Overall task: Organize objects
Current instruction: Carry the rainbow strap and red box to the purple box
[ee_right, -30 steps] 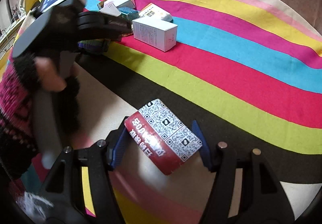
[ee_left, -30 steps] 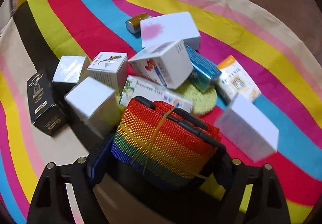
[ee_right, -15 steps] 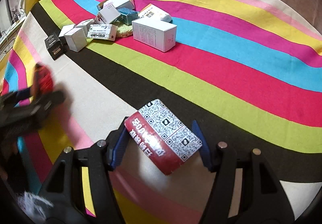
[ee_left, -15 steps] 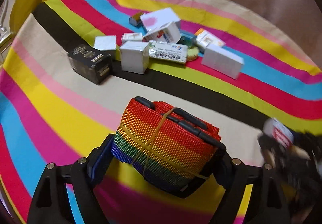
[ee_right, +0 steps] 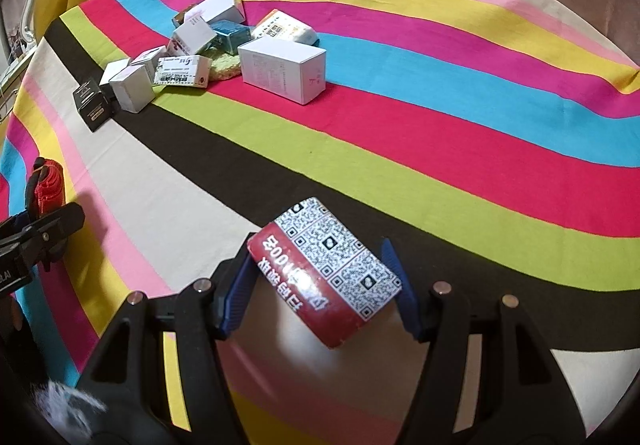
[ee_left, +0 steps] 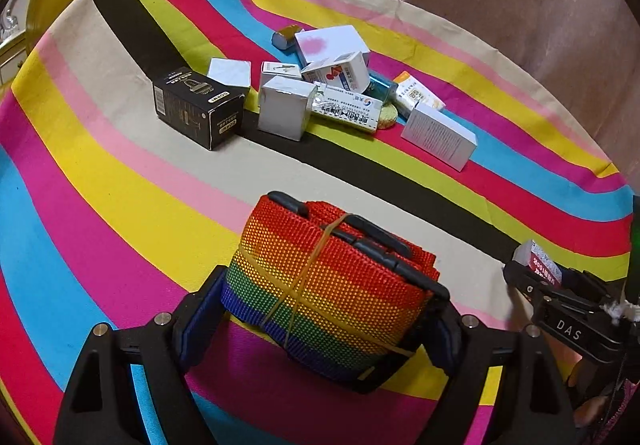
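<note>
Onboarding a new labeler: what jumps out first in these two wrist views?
The rainbow strap roll, bound with a rubber band, clamped in the left gripper low in the left wrist view. Then the red box with QR codes gripped by the right gripper. Behind both, a heap of small boxes lies farther back on the striped tablecloth.

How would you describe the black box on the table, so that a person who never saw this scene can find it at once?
On the striped tablecloth, look at the cluster of small boxes near the far side. At that cluster's left end, as the left wrist camera shows it, the black box lies on the beige stripe beside a plain white box. It is the only dark box there, with pale printing on its sides; all its neighbours are white or light coloured.
</note>
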`<state>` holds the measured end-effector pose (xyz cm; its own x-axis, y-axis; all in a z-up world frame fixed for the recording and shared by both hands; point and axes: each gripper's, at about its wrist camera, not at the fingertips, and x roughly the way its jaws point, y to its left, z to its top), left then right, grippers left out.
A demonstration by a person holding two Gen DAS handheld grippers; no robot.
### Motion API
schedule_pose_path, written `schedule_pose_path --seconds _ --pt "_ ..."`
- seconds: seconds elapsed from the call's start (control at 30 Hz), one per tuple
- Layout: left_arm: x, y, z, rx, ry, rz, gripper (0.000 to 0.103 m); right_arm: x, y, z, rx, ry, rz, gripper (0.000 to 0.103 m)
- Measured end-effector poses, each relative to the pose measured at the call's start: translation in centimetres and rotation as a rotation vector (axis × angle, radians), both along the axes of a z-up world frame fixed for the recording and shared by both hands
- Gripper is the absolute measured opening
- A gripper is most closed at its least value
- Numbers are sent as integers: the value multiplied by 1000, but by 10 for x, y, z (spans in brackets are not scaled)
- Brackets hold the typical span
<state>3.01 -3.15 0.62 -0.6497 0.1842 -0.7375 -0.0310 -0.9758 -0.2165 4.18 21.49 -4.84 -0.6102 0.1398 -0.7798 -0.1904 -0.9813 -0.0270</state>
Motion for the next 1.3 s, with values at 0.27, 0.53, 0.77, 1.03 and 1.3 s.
schedule_pose_path --seconds 0.27,0.53,0.77,1.03,1.3 --pt "5 -1 1 -31 -9 20 86 5 -1 1 22 -9 -45 65" --pt "68 -18 12 -63 56 -9 86 60 -29 7 -75 13 -59 65" --pt "99 -28 16 -102 96 -16 86 76 -57 18 -66 34 0 65" --pt "120 -43 21 -100 104 -12 86 87 -88 18 -62 30 75 65" --pt "146 -70 30 -106 123 28 86 90 -121 22 -67 26 152 65"
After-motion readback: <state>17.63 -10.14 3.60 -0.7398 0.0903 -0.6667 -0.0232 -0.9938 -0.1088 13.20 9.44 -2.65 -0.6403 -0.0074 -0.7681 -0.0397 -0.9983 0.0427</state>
